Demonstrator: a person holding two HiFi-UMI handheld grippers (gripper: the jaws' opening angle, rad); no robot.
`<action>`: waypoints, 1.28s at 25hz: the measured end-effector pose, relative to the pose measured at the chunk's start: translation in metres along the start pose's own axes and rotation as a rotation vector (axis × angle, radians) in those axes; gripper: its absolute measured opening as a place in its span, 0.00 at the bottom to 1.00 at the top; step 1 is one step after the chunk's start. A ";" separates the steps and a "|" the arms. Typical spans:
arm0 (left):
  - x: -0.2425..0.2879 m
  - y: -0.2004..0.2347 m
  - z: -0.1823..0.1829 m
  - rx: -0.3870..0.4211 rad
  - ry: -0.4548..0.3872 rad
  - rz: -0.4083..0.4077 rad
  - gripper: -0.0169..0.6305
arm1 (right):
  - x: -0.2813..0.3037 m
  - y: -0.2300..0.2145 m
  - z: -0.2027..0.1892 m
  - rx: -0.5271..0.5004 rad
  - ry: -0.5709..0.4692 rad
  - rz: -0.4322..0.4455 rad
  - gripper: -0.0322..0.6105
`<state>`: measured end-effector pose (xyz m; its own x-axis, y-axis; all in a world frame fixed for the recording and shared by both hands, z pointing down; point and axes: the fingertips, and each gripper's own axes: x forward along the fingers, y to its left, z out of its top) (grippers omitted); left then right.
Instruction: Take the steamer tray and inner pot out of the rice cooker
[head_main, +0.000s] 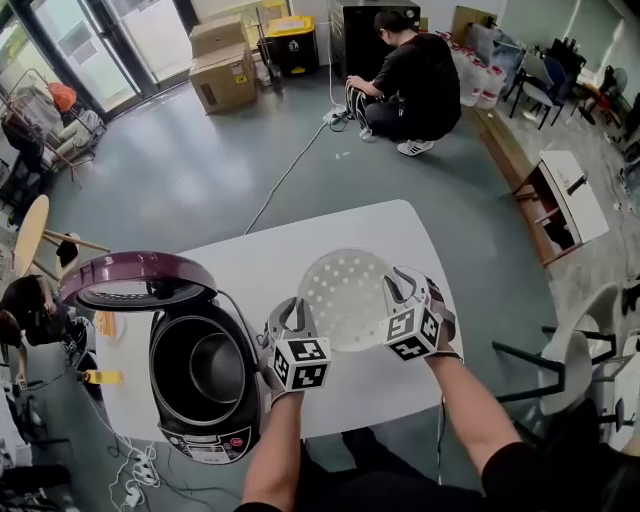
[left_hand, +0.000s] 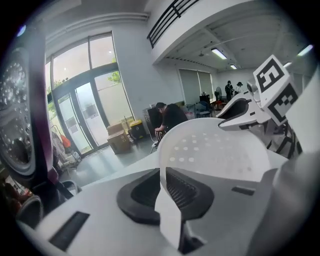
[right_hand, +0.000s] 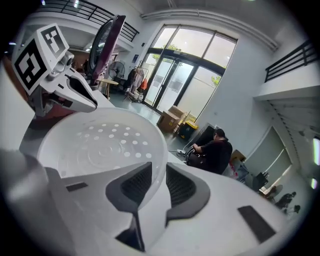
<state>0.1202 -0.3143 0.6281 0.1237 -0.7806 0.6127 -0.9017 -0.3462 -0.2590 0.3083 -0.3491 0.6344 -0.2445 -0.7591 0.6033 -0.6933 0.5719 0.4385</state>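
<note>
White translucent plastic steamer tray (head_main: 345, 292), perforated, was held over the counter (head_main: 250, 270), just right of the rice cooker (head_main: 200, 400). Left gripper (head_main: 290, 318): fingers clenched on the tray's near-left rim. Right gripper (head_main: 405, 290): fingers clamped on its right rim. Metal inner pot (head_main: 210, 365) sat inside the cooker, whose purple lid (head_main: 135, 275) stood open. A person (head_main: 415, 80) crouched on the floor (head_main: 200, 170) beyond the counter.

Your head camera looks steeply down on the table (head_main: 260, 270); both gripper cameras (very near) face each other across the shared steamer tray (head_main: 345, 300).
</note>
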 end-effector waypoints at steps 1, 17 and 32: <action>0.010 0.000 -0.006 -0.001 0.010 0.001 0.09 | 0.011 0.003 -0.005 -0.001 0.006 0.008 0.19; 0.086 -0.008 -0.065 -0.044 0.082 -0.003 0.08 | 0.092 0.041 -0.063 0.014 0.097 0.095 0.20; -0.009 -0.005 0.027 -0.121 -0.164 -0.030 0.31 | -0.016 0.005 0.026 0.074 -0.144 -0.023 0.28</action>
<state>0.1350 -0.3197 0.6037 0.2080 -0.8485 0.4866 -0.9387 -0.3130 -0.1446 0.2908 -0.3420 0.6092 -0.3185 -0.8117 0.4895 -0.7468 0.5330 0.3978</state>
